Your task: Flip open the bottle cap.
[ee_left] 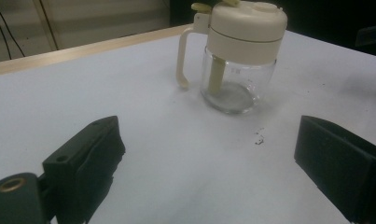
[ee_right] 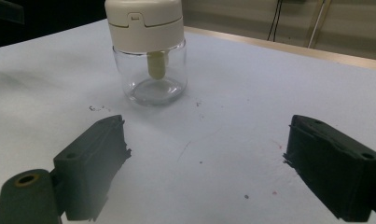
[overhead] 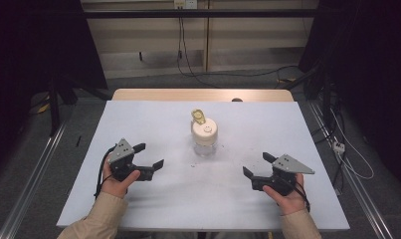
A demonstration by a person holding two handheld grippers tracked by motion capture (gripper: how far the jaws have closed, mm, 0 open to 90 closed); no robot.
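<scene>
A small clear glass jar (overhead: 205, 145) with a cream lid (overhead: 205, 130) and a cream handle stands upright in the middle of the white table (overhead: 153, 124). In the left gripper view the jar (ee_left: 237, 84) stands ahead and to the right, its handle (ee_left: 182, 60) on its left side. The right gripper view has the jar (ee_right: 150, 79) ahead and to the left. My left gripper (overhead: 149, 156) rests open at the jar's left, empty. On the other side my right gripper (overhead: 255, 165) is open too, with nothing between its jaws. Both are well apart from the jar.
A few dark specks (overhead: 194, 164) lie on the table in front of the jar. The wooden table edge (overhead: 203, 94) runs along the far side. Cables (overhead: 188, 59) trail over the floor behind, and metal rails (overhead: 29, 179) flank the table.
</scene>
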